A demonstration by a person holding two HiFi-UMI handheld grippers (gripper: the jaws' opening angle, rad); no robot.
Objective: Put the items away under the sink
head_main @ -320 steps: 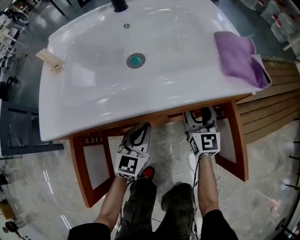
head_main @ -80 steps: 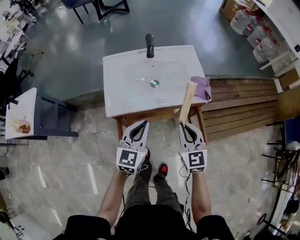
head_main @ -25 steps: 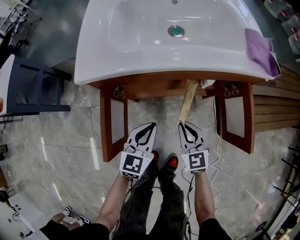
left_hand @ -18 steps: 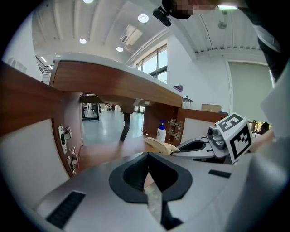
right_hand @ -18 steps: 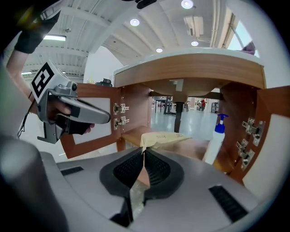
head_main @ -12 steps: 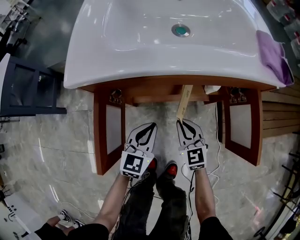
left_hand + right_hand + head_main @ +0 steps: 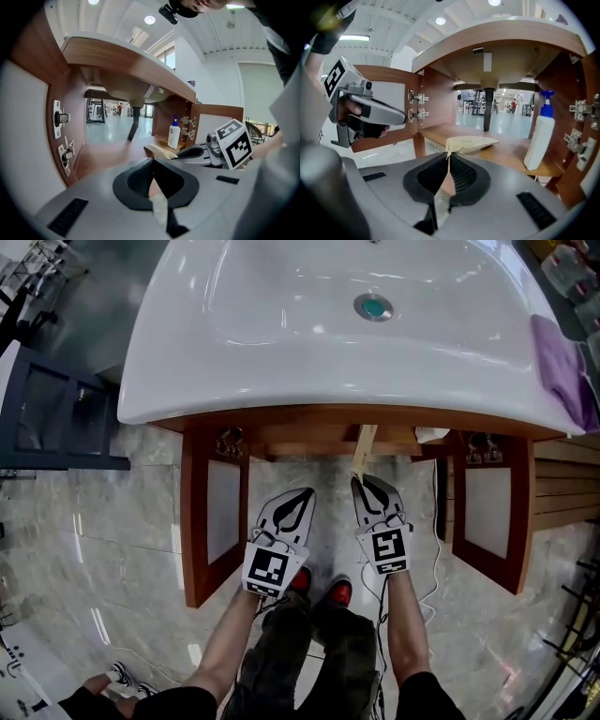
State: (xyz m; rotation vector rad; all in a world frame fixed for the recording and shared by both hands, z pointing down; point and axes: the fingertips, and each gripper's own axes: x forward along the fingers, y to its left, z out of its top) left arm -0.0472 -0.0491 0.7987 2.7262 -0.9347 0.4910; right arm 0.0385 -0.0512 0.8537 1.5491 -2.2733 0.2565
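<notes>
Right now my right tool (image 7: 359, 481) is clamped on the near edge of the beige pouch (image 7: 363, 448), with its jaws pinched tight on the thin seam. In the head view the pouch runs up from the tool's tip, just right of centre, and its far end goes under the wooden rail below the white sink (image 7: 234, 362).

In the right gripper view the pouch lies flat across the middle of the frame, over the front part of the wooden shelf (image 7: 508, 158) inside the cabinet. I cannot quite tell whether its underside rests on the boards. A white pump bottle (image 7: 540, 140) with a blue head stands upright on the shelf at the right of that frame, apart from the pouch. The dark drain pipe (image 7: 488, 112) comes down behind it.

My left tool (image 7: 301, 492) has its jaws together with nothing between them. It sits level with the right tool and just to its left, without touching it. Both cabinet doors (image 7: 214, 512) hang open. A purple cloth (image 7: 565, 371) lies on the sink's rim at the right edge.
</notes>
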